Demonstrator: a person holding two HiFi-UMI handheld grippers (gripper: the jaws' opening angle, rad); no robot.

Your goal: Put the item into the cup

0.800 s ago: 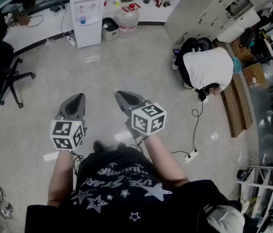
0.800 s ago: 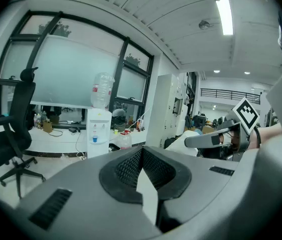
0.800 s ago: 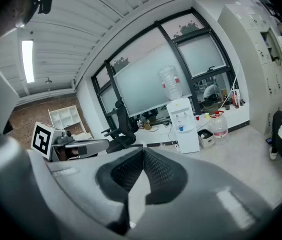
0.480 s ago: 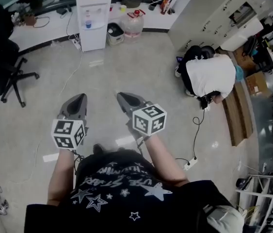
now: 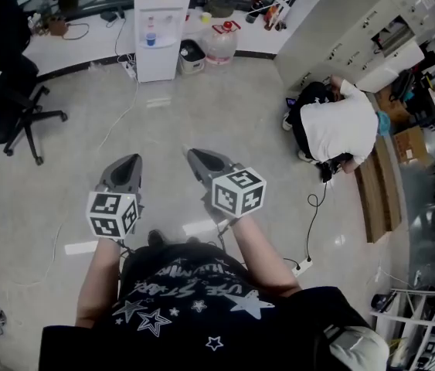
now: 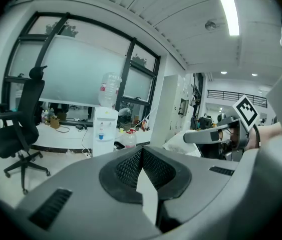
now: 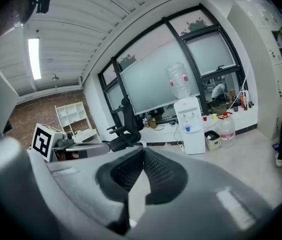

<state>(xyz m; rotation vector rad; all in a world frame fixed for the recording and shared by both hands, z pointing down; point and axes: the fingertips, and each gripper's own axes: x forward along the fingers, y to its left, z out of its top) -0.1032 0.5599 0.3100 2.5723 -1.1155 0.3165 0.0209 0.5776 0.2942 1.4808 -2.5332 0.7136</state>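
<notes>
left tongs (image 5: 127,161) and right tongs (image 5: 195,155) stood closed, empty; no cup in sight, and the loose floor cable (image 5: 310,222) could snag a foot.

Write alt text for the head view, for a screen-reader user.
Seen from above, the wearer holds the left gripper and right gripper out over the office floor, both shut and empty. Ahead stand a water dispenser and an office chair; a person in a white shirt crouches at right.

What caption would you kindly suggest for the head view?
Left claw and right claw, shut and empty, held above an office floor.
</notes>
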